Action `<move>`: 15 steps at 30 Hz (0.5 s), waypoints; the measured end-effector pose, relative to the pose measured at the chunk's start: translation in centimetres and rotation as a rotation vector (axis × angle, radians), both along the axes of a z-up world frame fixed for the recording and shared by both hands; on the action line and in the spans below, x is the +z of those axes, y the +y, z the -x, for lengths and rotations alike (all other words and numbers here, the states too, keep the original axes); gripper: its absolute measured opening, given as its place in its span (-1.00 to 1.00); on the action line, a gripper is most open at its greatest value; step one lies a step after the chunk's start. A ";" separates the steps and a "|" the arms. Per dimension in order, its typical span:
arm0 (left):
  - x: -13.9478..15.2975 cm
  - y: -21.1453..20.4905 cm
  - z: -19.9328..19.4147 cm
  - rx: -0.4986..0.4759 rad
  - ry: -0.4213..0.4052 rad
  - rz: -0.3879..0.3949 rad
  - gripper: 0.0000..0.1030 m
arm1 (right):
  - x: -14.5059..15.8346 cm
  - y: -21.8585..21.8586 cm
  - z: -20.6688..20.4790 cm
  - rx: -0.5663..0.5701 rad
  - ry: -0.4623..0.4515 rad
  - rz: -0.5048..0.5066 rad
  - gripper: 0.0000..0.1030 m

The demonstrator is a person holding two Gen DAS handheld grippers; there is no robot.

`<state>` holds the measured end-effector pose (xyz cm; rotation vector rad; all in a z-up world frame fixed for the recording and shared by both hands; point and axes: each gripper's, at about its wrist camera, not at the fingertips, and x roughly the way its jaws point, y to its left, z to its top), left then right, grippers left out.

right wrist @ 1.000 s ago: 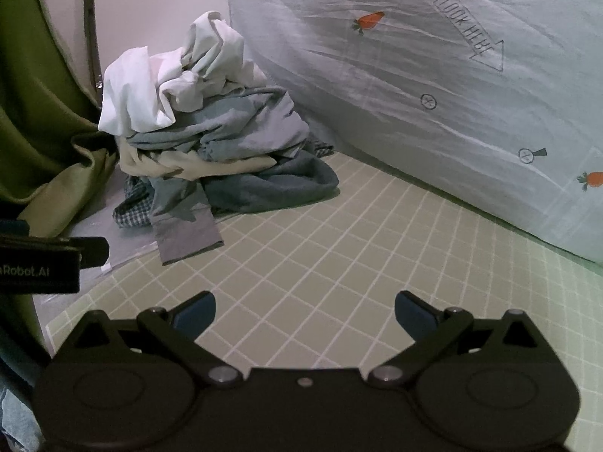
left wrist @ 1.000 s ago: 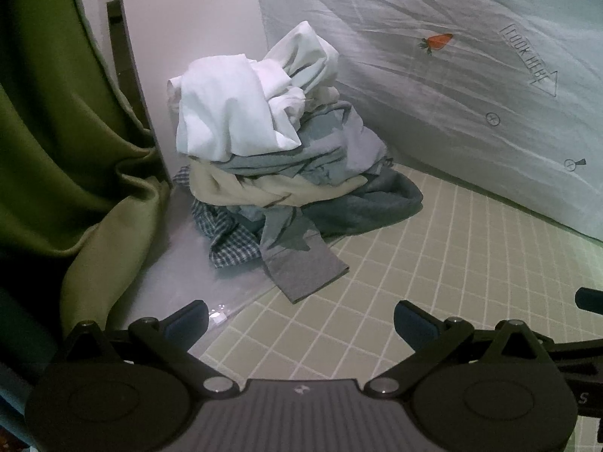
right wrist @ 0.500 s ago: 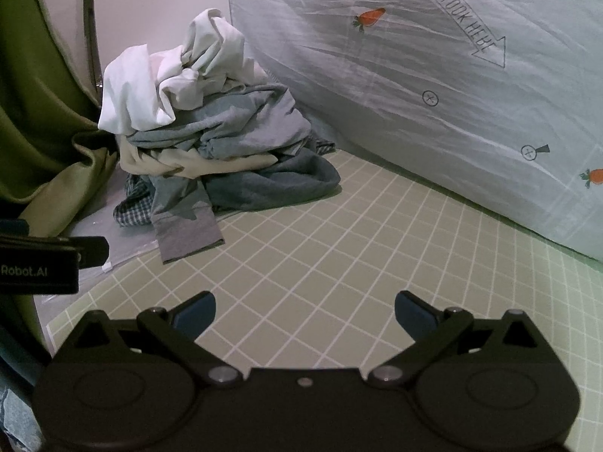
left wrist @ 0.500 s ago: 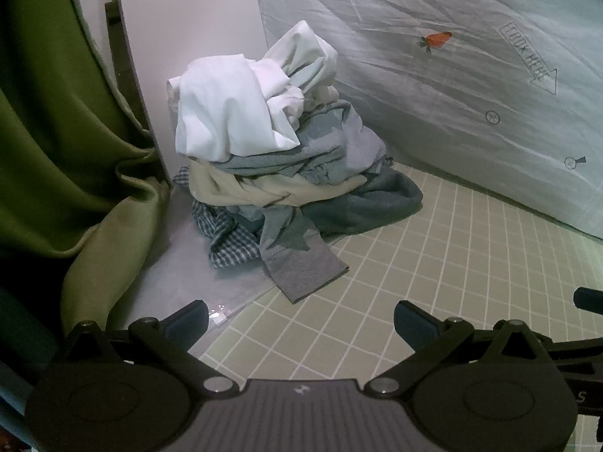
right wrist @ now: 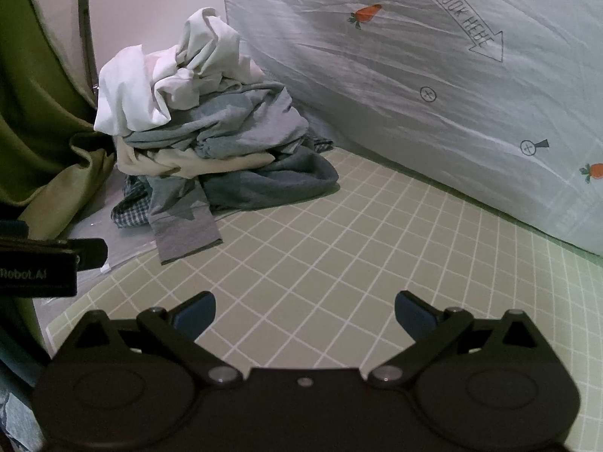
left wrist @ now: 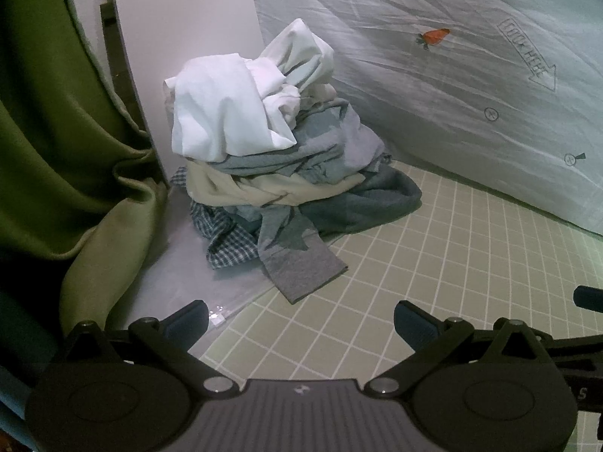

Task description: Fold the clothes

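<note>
Almost nothing has changed in the last second — your left gripper (left wrist: 299, 316) and right gripper (right wrist: 304, 307) stay spread and empty, short of the clothes pile (left wrist: 275, 165) at centre-left. Folding hasn't begun — reach for the top white garment (left wrist: 222, 113).

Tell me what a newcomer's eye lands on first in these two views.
The heap of unfolded clothes in the far corner, topped by a crumpled white garment, with a grey sleeve trailing onto the green gridded mat. Next, the pale carrot-print sheet on the right. Both grippers, left gripper and right gripper, are open and empty.
</note>
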<state>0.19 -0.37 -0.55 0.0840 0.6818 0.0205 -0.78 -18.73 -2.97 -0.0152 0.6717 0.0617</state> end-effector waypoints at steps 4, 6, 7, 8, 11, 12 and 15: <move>0.1 -0.1 -0.1 0.002 0.000 -0.002 1.00 | 0.0 0.1 0.0 0.001 0.001 0.000 0.99; 0.1 0.0 -0.1 0.004 0.001 -0.002 1.00 | -0.1 0.1 0.0 0.001 0.003 -0.002 0.99; 0.1 0.0 -0.1 0.005 0.002 -0.002 1.00 | -0.1 0.1 0.0 0.001 0.004 -0.003 0.99; 0.1 0.0 -0.1 0.005 0.003 -0.003 1.00 | -0.1 0.1 0.0 0.001 0.005 -0.004 0.99; 0.1 0.0 -0.1 0.007 0.006 -0.003 1.00 | -0.2 0.2 -0.1 0.003 0.009 -0.004 0.99; 0.1 0.0 -0.1 0.007 0.008 -0.002 1.00 | -0.2 0.2 -0.1 0.004 0.010 -0.003 0.99; 0.0 0.1 -0.2 0.007 0.012 -0.003 1.00 | -0.4 0.2 -0.2 0.003 0.013 0.004 0.99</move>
